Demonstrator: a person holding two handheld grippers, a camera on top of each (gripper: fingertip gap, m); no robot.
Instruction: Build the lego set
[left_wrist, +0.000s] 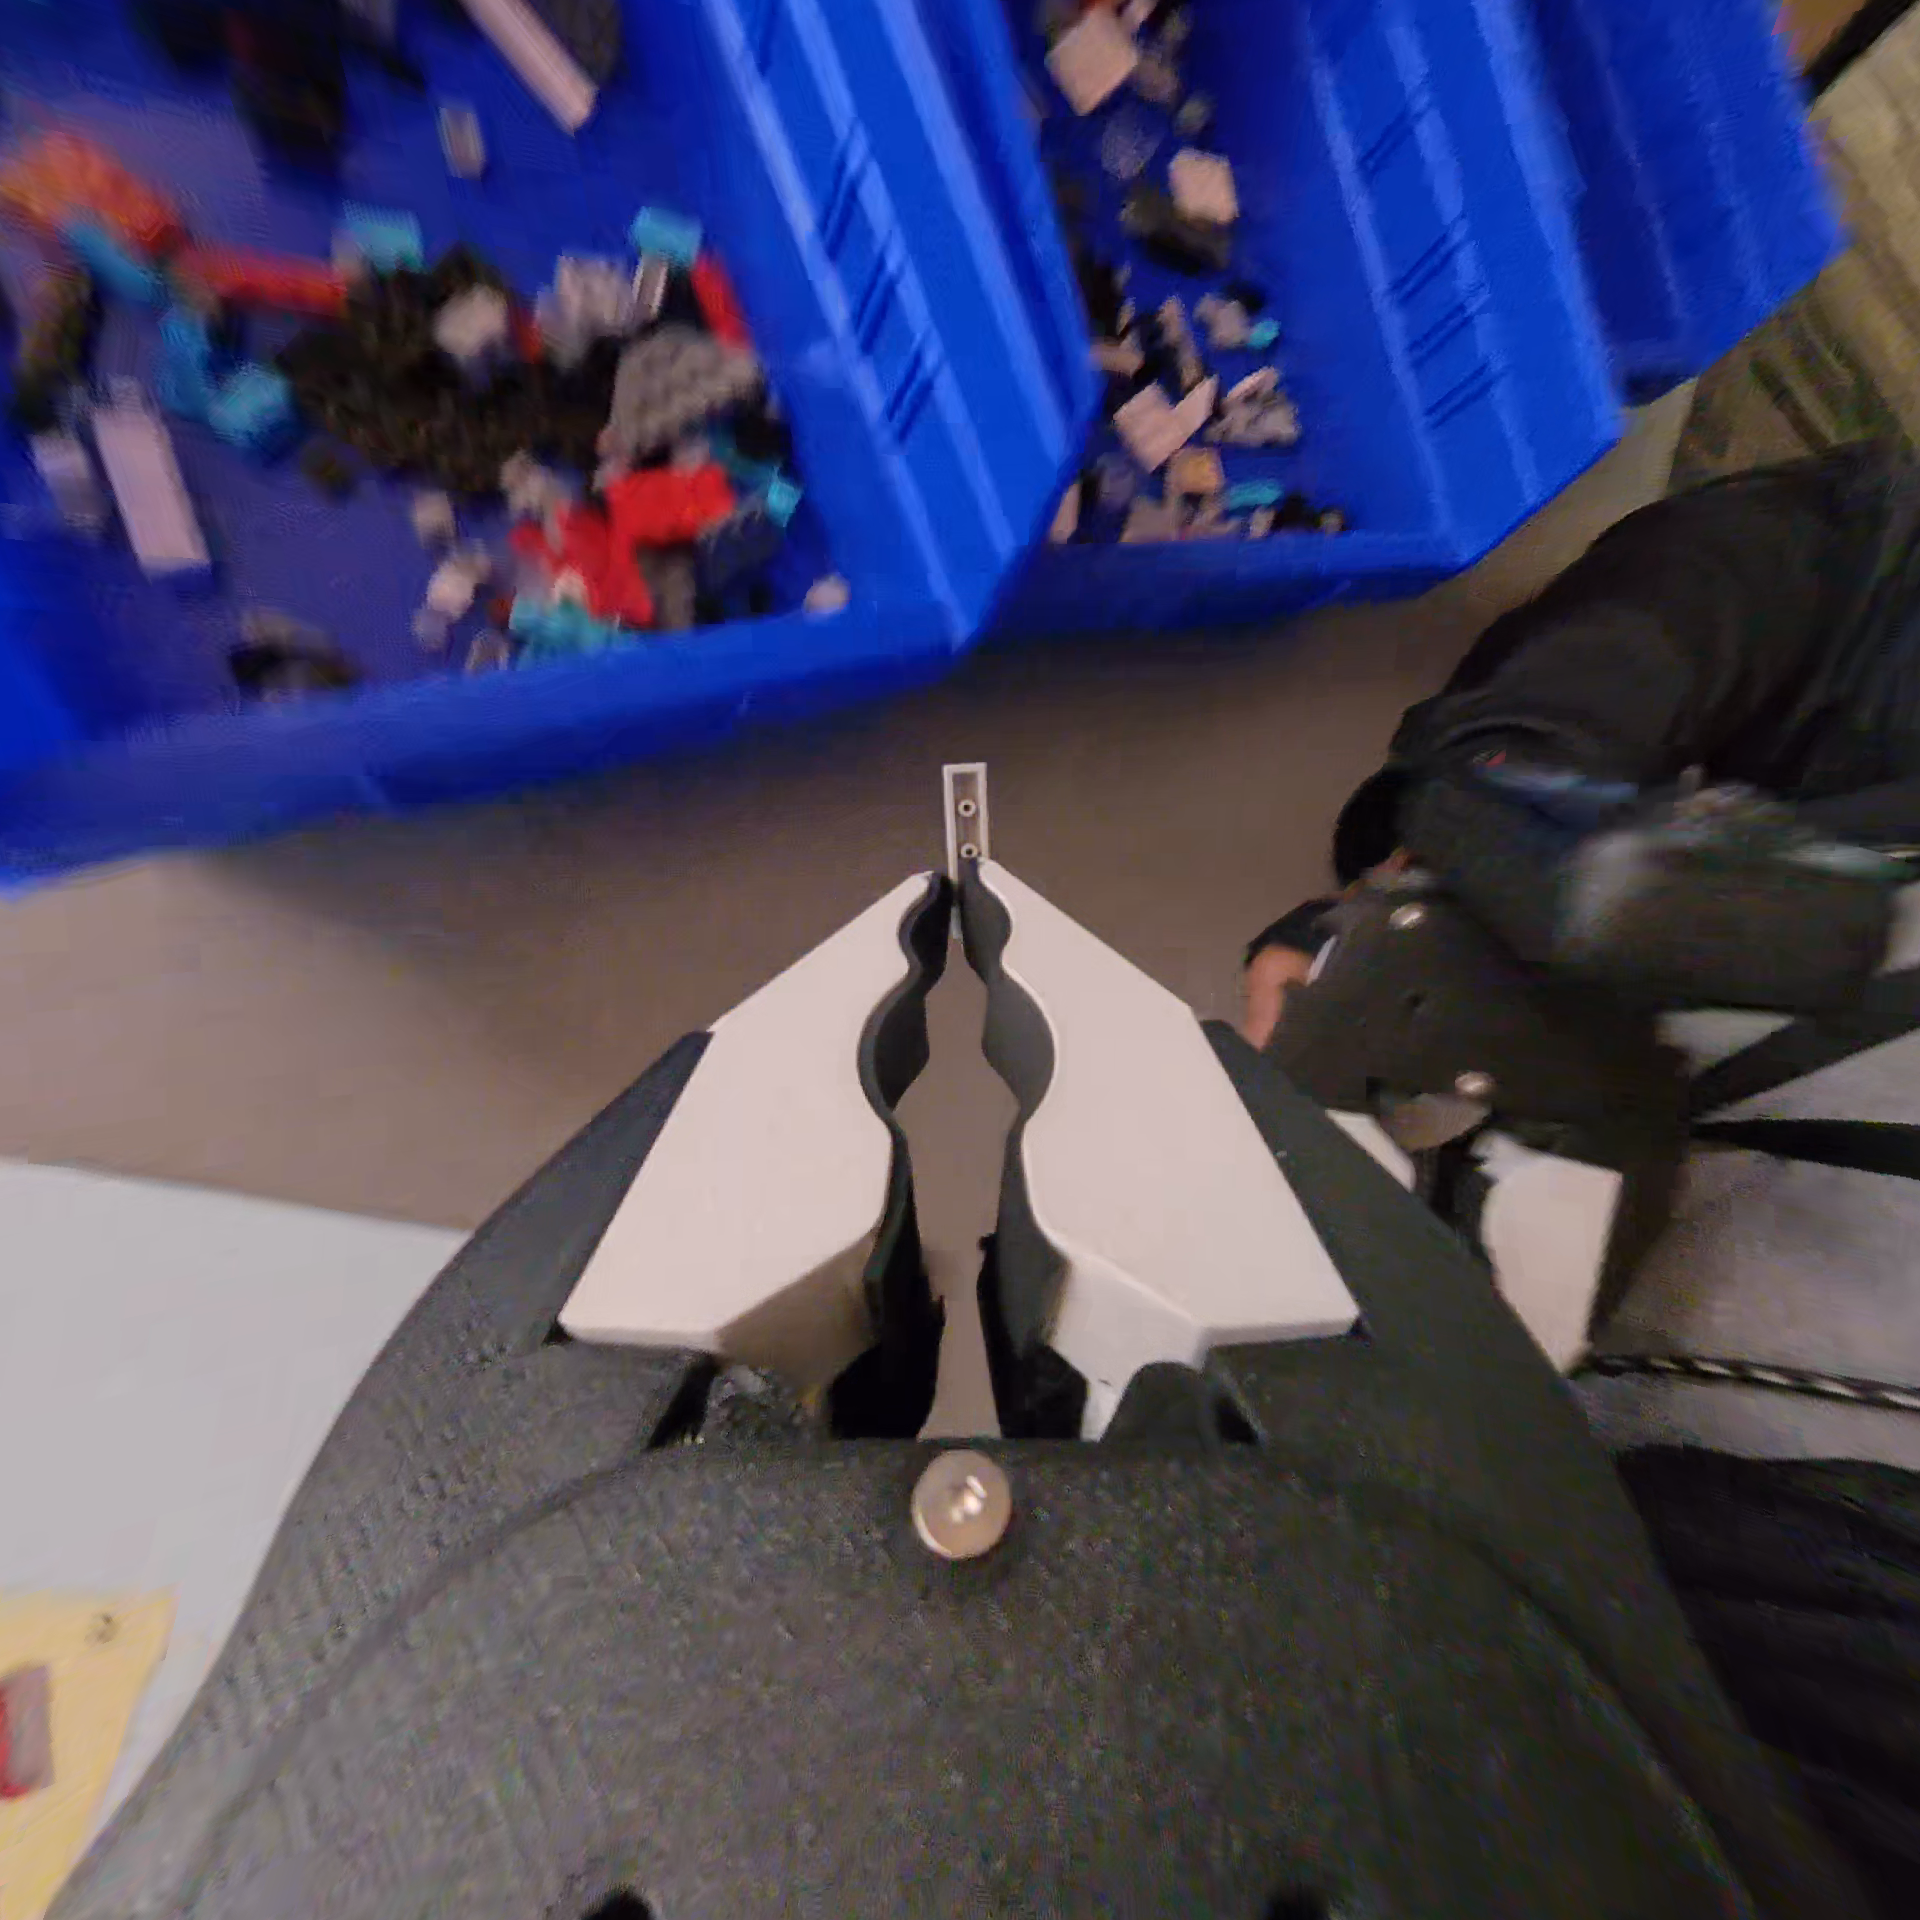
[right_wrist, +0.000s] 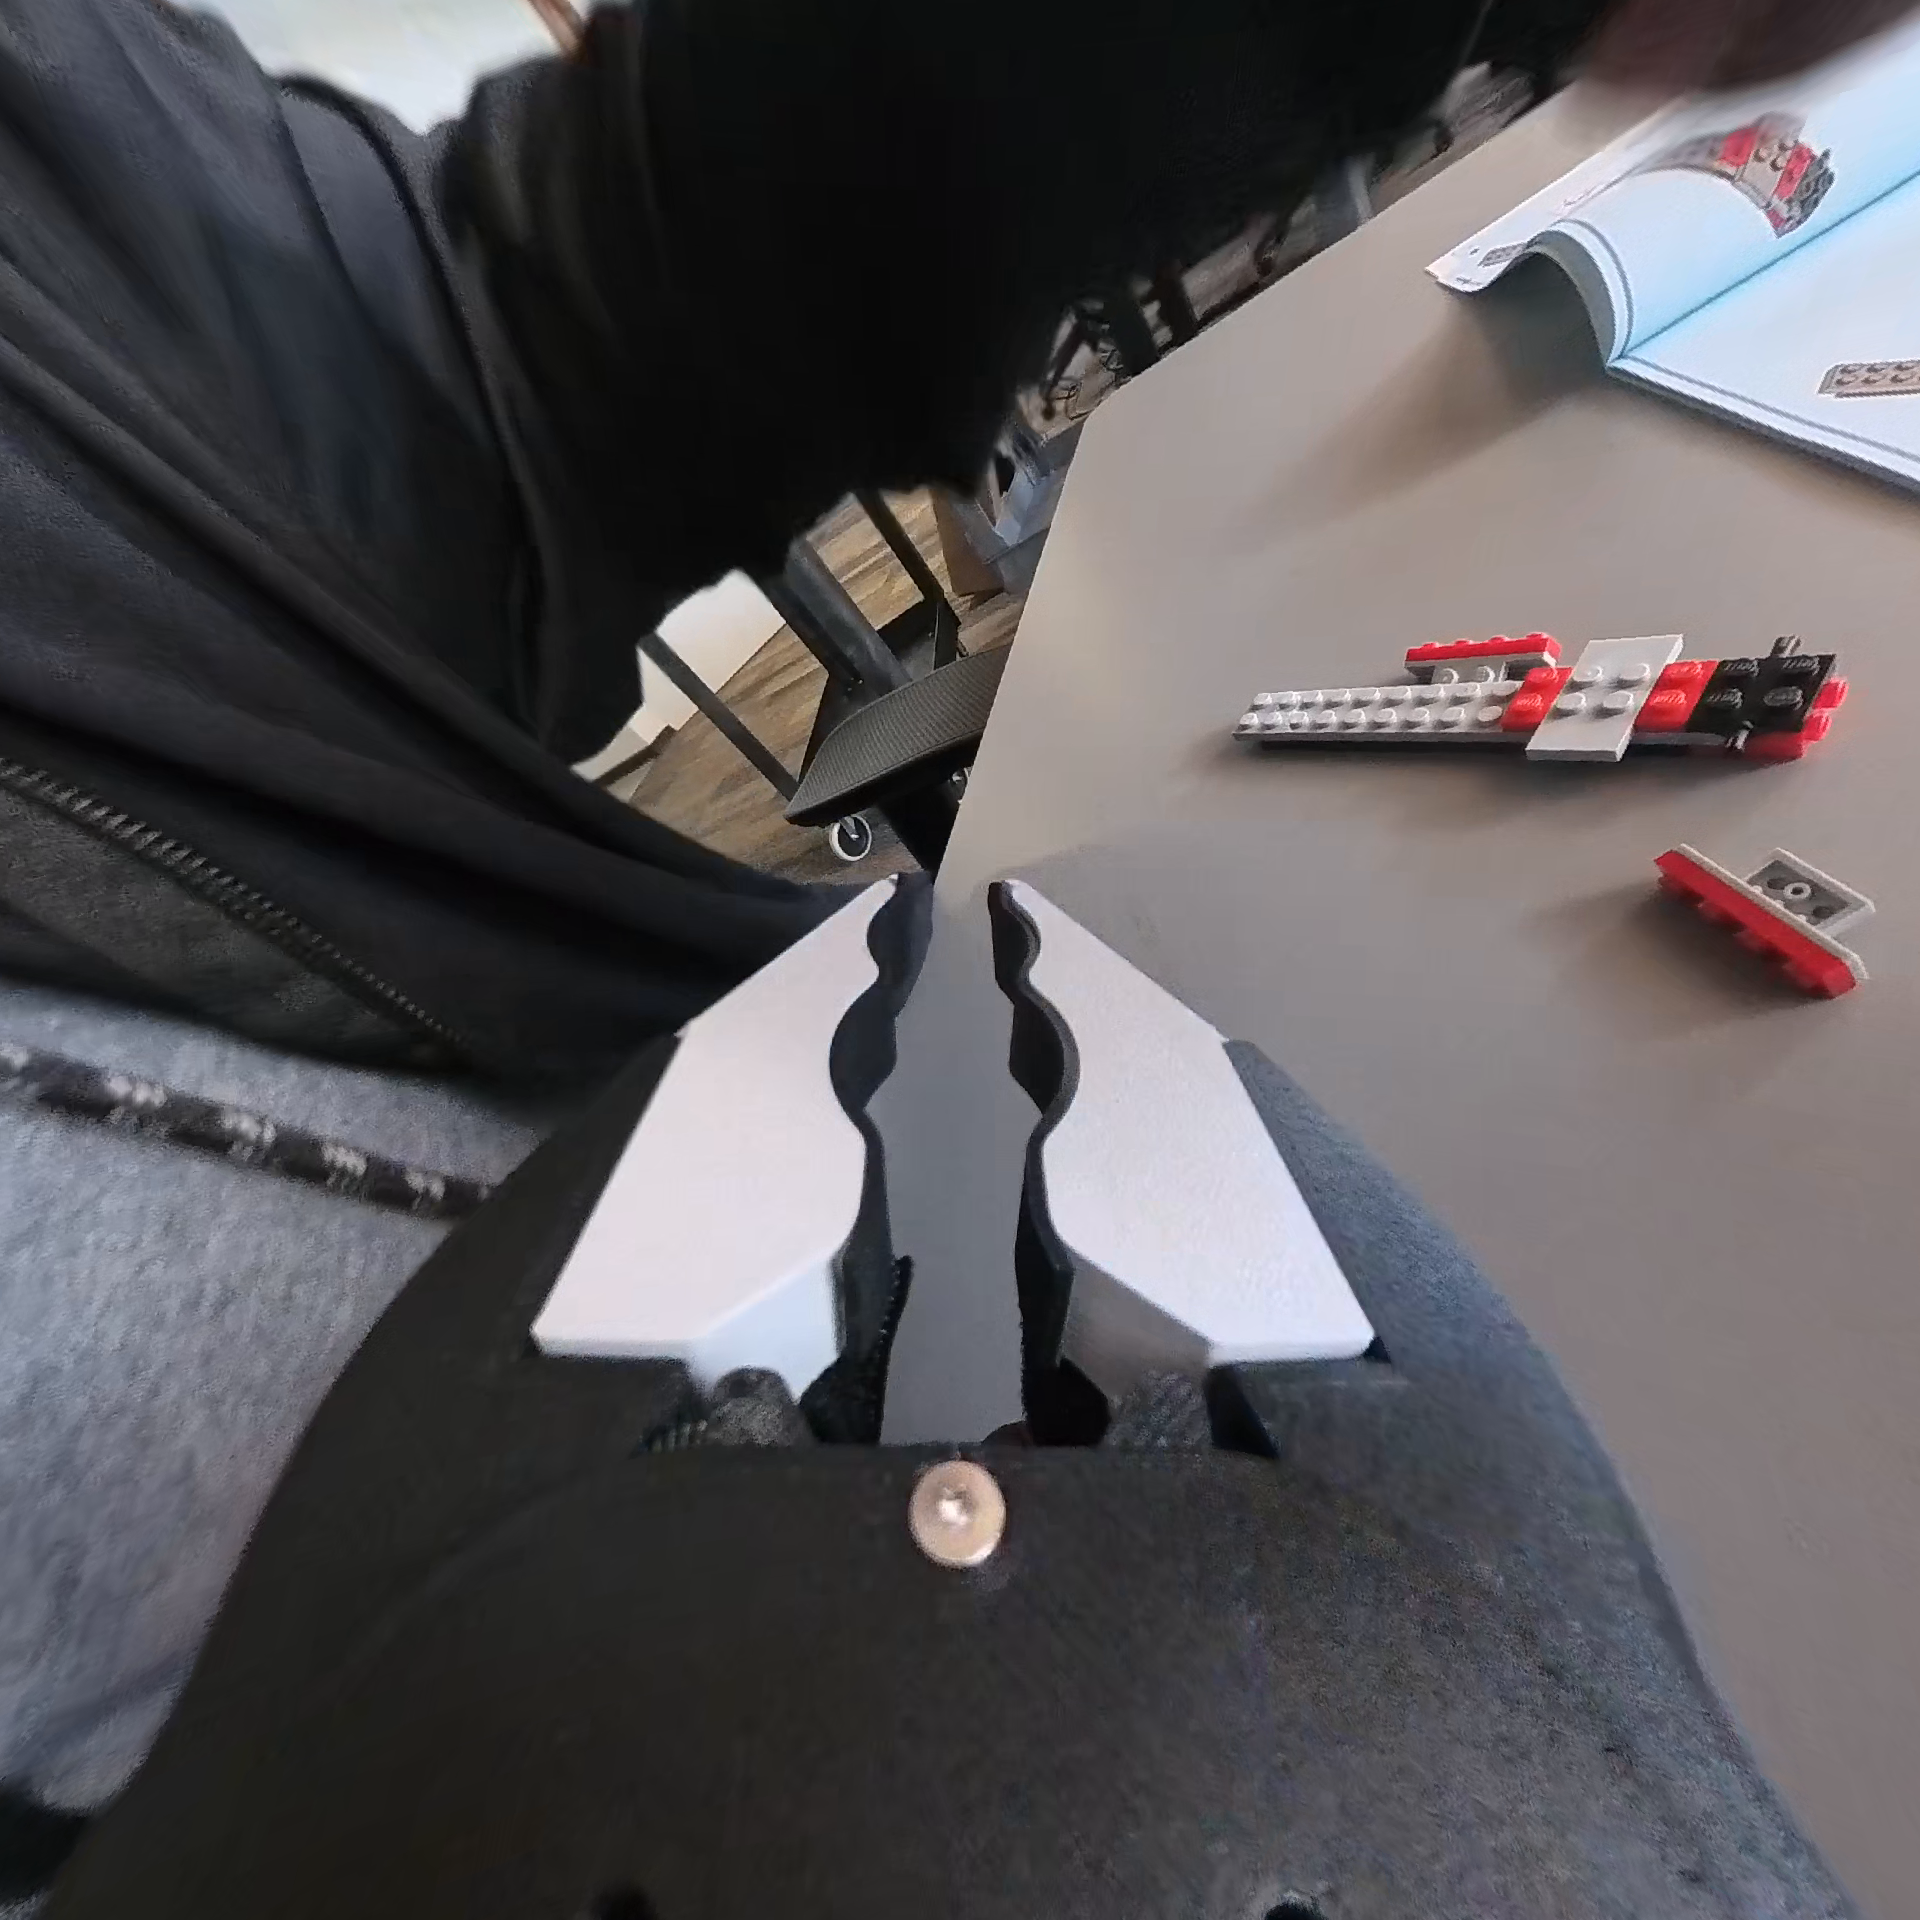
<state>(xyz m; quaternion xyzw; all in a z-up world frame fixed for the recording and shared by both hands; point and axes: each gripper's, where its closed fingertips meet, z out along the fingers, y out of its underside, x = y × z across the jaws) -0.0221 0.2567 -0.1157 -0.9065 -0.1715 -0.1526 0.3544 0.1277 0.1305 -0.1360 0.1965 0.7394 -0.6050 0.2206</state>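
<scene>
Grey tabletop (right_wrist: 1351, 1039) carries the work; at its far side in the left wrist view stand two blue bins (left_wrist: 935, 312) of loose mixed bricks, blurred. An open instruction booklet (right_wrist: 1714, 291) lies far right in the right wrist view. Nearer, the partial build (right_wrist: 1538, 707), a long grey studded plate with red and black bricks and a light grey plate across it, lies flat, with a small red and grey sub-assembly (right_wrist: 1756, 935) just beside it, apart. Left gripper (left_wrist: 961, 883) is closed on a thin light grey plate (left_wrist: 964, 816), held upright by its lower end above the tabletop. Right gripper (right_wrist: 951, 894) holds nothing, jaws narrowly parted, near the tabletop edge. Judged step: carrying a fetched piece to the build. Next move calls for aligning studs and pressing down squarely while the build is steadied.
</scene>
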